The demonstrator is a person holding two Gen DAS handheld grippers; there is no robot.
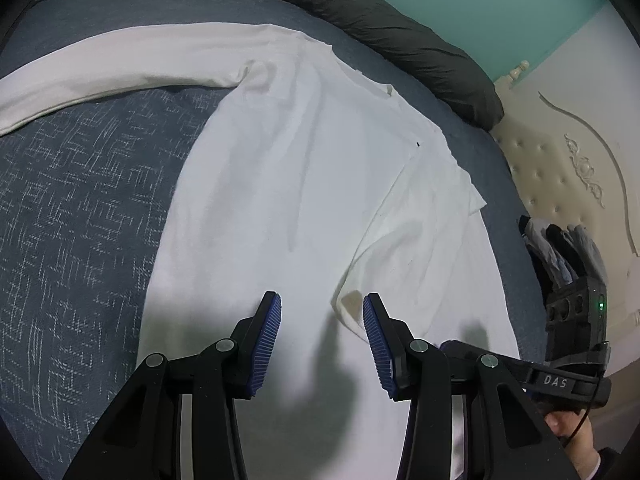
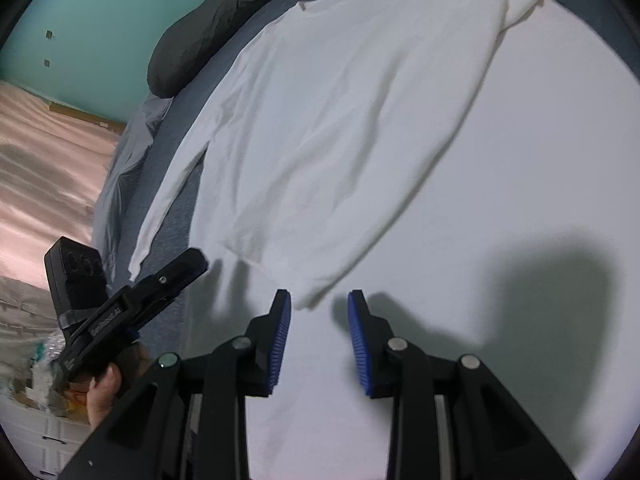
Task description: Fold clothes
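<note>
Two handheld grippers, one garment, one bed.

Item 1: white long-sleeved shirt (image 1: 288, 184), spread flat on the bed's dark blue patterned cover (image 1: 80, 216). It fills the centre of the left wrist view and the upper centre of the right wrist view. One sleeve (image 1: 100, 68) lies stretched out toward the upper left of the left wrist view, not yet folded. The other sleeve (image 1: 404, 236) is laid back across the body, its cuff end at lower centre, just ahead of the left gripper's right pad.

Item 2: left gripper (image 1: 322, 334), lower centre of its own view. Jaws parted, blue ribbed pads clear of the cloth, nothing between them; it hovers over the shirt's lower body.

Item 3: right gripper (image 2: 319, 330), lower centre of its own view. Jaws released, pads apart and holding nothing; the folded sleeve's tip (image 2: 310, 298) lies just ahead of the gap, near the left pad.

Item 4: dark grey bolster or rolled quilt (image 1: 400, 36) along the bed's far edge, upper part of both views. Cream tufted headboard (image 1: 560, 168) at right of the left wrist view.

Progress, as judged: early. One sleeve appears turned in. Remaining: the outstretched sleeve, then the body folds. Neither gripper has a hold on the fabric.
</note>
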